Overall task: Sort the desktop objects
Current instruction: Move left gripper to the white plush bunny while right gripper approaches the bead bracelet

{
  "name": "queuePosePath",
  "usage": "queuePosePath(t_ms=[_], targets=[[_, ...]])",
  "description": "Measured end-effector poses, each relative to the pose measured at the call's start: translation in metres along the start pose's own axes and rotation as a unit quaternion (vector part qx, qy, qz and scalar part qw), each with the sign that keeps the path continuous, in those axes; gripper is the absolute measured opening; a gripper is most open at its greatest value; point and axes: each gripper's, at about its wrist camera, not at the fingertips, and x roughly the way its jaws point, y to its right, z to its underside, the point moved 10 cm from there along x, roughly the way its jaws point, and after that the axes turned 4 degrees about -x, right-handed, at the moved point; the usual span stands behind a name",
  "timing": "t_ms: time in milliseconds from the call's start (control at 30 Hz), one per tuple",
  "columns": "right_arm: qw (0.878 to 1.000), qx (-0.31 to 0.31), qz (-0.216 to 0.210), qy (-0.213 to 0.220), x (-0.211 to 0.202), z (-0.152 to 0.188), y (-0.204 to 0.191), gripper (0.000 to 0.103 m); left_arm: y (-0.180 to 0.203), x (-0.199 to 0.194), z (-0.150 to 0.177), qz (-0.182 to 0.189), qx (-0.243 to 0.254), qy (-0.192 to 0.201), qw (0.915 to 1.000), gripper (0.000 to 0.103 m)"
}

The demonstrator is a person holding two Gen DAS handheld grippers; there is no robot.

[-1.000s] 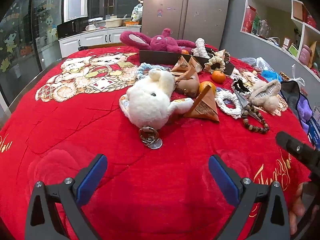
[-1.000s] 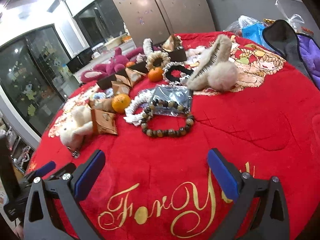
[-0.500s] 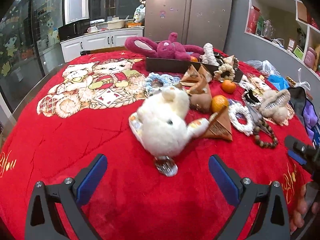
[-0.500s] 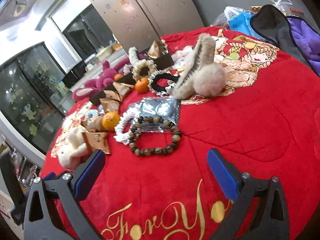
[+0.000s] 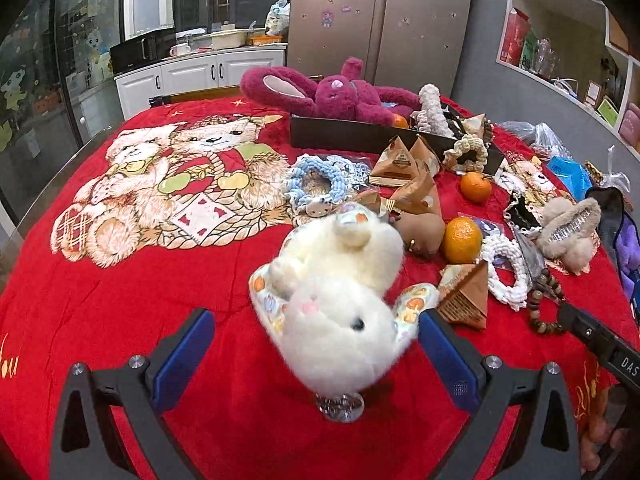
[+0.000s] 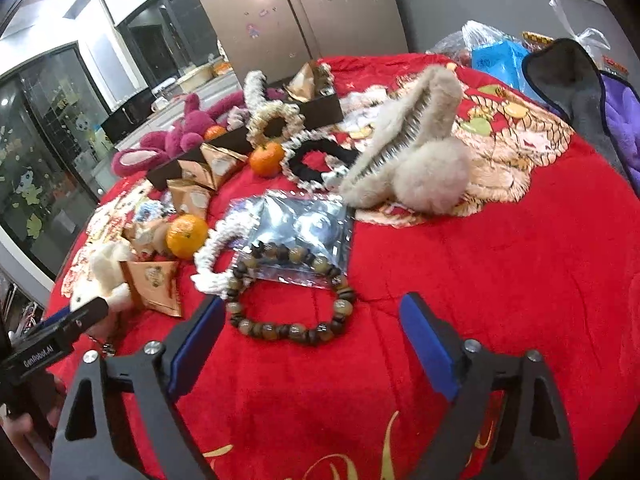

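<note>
A white plush bunny keychain lies on the red blanket, its head between the fingers of my open left gripper; neither pad presses on it. Its metal ring shows just below the head. In the right wrist view a brown bead bracelet lies partly on a clear plastic packet. My right gripper is closing, with the bracelet's near side between its fingertips and the pads still clear of the beads. Each gripper shows at the edge of the other's view.
Behind lie two oranges, brown triangular packets, white and blue scrunchies, a fluffy beige hair claw, and a black tray under a magenta plush rabbit. Purple cloth sits far right.
Both grippers have moved forward. The bunny now sits between the left fingers. The right fingers have come up around the bracelet and stand narrower than before.
</note>
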Motion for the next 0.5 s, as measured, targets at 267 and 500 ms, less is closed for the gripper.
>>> queuePosePath(t_ms=[267,500], targets=[[1.0,-0.005,0.008,-0.002,0.004,0.0,0.0,0.085,-0.002,0.019,0.006,0.024,-0.018,-0.028,0.9992,0.103],[1.0,-0.007,0.01,-0.003,0.005,0.0,0.0,0.086,0.002,0.026,0.016,-0.006,0.022,-0.046,0.9987,0.103]])
